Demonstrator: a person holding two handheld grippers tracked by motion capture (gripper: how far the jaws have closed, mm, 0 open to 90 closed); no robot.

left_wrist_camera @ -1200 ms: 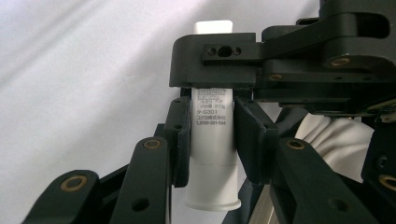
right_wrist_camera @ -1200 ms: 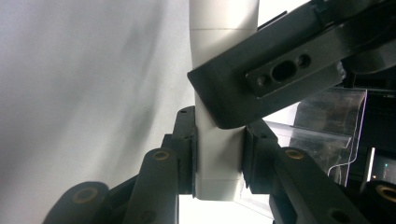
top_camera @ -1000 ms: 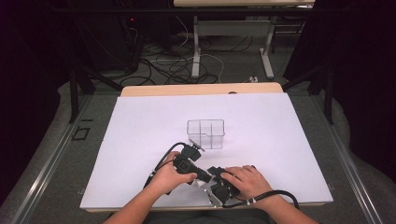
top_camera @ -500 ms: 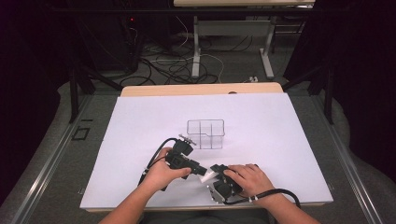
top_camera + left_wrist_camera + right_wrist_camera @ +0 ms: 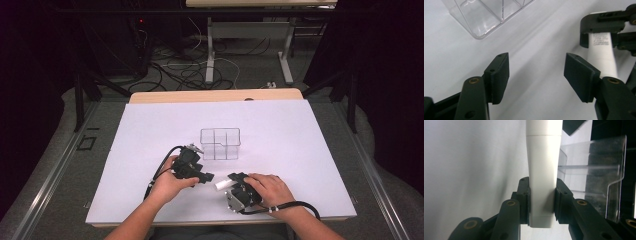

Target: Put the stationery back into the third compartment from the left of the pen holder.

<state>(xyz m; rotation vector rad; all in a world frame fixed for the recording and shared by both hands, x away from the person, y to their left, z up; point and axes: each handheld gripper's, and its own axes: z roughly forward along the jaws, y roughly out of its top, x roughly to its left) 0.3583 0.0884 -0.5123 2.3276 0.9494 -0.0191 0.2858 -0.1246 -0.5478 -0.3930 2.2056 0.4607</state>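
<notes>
A white tube [image 5: 543,172] is clamped near its flat end by the right gripper [image 5: 542,202], in front of the clear divided organizer [image 5: 220,143] and well inside the white table sheet [image 5: 300,150]. The left gripper [image 5: 536,67], jaws spread wide and empty, is seen just beside the tube. Compared with half a second ago, the left gripper is found lower, nearer the tube.

Can't read the tiny print on the white tube [image 5: 602,53], and beside it the clear organizer [image 5: 486,17] gets chopped off by the frame's top edge.
</notes>
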